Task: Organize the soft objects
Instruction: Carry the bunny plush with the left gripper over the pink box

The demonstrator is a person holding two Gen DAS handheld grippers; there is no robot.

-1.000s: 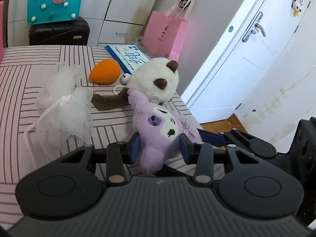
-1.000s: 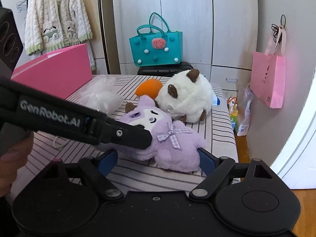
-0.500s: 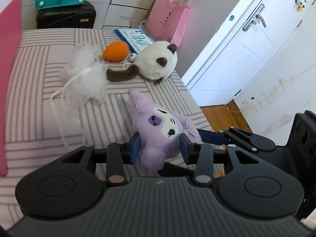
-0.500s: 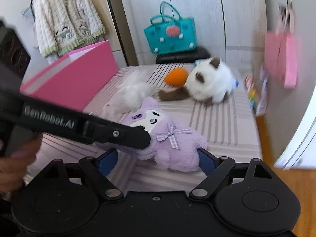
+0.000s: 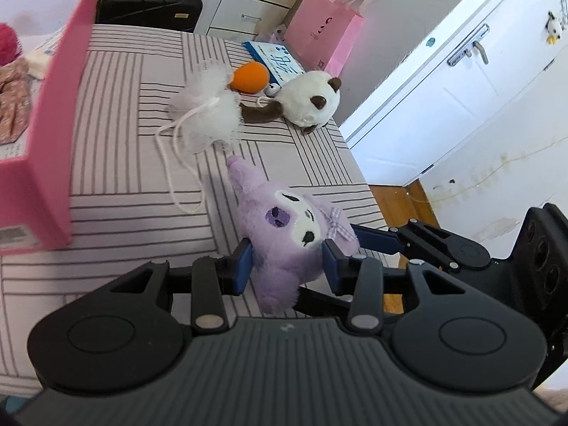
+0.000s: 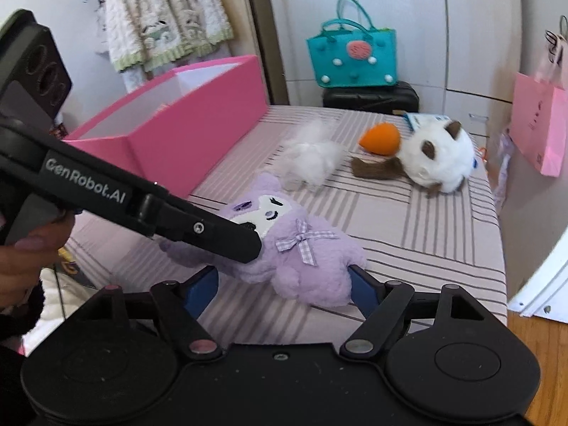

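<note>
A: What does the left gripper (image 5: pixel 287 266) hold?

B: Its blue pads press both sides of a purple plush (image 5: pixel 287 238), which hangs above the striped bed (image 5: pixel 117 163), near the bed's edge. The plush's bow and face show in both views.

A: And the right gripper (image 6: pixel 284 284)?

B: Its jaws stand wide, one on each side of the plush's lower body. The right view does not settle whether the pads touch the fur. The left tool's black arm crosses that view and ends at the plush's head.

A: What else lies on the bed?

B: Farther back, a white mesh pouf (image 5: pixel 209 113) with a loose cord, an orange sponge (image 5: pixel 250 76) just behind it, and a white round plush (image 5: pixel 312 101) with brown ears and tail. A pink box (image 6: pixel 184 131) stands open along the bed's left side; cloth items show inside it in the left view.

A: Beyond the bed?

B: A teal bag (image 6: pixel 351 56) on a black case.
</note>
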